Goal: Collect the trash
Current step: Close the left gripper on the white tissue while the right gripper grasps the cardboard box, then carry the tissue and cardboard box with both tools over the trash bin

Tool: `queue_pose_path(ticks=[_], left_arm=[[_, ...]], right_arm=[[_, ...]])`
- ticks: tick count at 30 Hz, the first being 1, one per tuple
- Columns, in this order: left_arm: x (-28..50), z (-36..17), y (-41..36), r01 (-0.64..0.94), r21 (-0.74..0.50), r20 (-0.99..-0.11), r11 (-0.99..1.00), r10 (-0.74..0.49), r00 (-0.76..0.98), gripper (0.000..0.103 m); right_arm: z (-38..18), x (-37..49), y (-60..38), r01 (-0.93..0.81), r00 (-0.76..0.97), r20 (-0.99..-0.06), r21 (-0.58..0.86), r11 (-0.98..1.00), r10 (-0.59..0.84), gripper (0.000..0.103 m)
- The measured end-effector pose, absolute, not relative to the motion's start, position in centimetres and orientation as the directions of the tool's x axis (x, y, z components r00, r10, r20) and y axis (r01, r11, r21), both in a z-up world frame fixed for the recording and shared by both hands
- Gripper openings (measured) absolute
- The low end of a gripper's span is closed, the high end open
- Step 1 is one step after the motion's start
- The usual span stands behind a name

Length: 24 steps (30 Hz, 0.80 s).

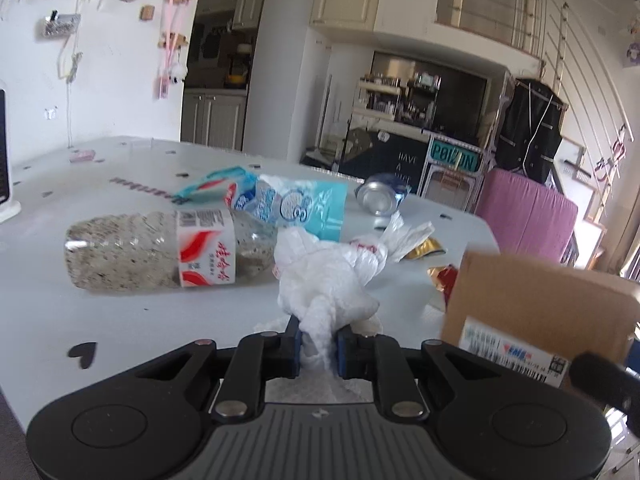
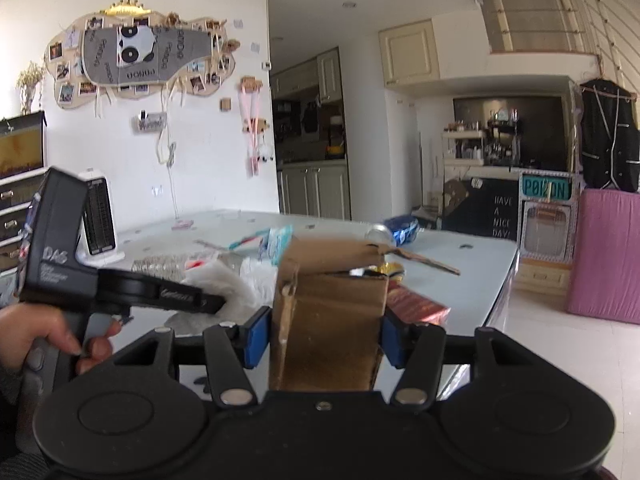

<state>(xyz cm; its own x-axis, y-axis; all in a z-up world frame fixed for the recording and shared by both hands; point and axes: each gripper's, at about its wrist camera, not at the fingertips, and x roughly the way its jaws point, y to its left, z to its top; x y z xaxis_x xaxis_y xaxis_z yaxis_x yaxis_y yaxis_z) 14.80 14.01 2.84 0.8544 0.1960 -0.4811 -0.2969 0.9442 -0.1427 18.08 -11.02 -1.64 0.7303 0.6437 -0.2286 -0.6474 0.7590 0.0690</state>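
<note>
My left gripper (image 1: 318,346) is shut on a knotted white plastic bag (image 1: 328,276) and holds it just above the white table (image 1: 120,316). My right gripper (image 2: 322,332) is shut on an open brown cardboard box (image 2: 328,312). The box also shows at the right of the left wrist view (image 1: 536,312), close beside the bag. Behind the bag lie a clear plastic bottle with a red and white label (image 1: 160,250), a light blue wrapper (image 1: 296,204), a crushed can (image 1: 380,196) and gold and red wrappers (image 1: 432,256).
A white heater (image 2: 98,220) stands at the table's far left. A small pink item (image 1: 82,155) lies at the back of the table. A pink padded block (image 2: 608,256) stands on the floor to the right. The left gripper's handle and the person's hand (image 2: 48,320) are at the left in the right wrist view.
</note>
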Motion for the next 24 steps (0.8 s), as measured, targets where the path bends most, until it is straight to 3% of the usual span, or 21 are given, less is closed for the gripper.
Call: queue_pose_path(ticks=[5,12,24], left_arm=[[13.0,4.2,13.2,-0.270,-0.153,-0.448,0.951,0.177,0.877,0.017],[11.8,4.9,11.4,-0.214,-0.147,-0.431,0.966,0.132,0.893,0.017],[12.6,7.8,8.0,-0.134,-0.117,-0.381,0.984,0.080,0.921,0.017]], right_arm=[[-0.6,17.3,-12.2,-0.634,0.747,-0.200,0.075,0.770,0.635,0.056],[-1.1,16.6,-12.0,-0.624,0.746,-0.251,0.057,0.779,0.617,0.055],[2.4,15.7,-16.7,-0.544,0.821,-0.167,0.060,0.837,0.546,0.055]])
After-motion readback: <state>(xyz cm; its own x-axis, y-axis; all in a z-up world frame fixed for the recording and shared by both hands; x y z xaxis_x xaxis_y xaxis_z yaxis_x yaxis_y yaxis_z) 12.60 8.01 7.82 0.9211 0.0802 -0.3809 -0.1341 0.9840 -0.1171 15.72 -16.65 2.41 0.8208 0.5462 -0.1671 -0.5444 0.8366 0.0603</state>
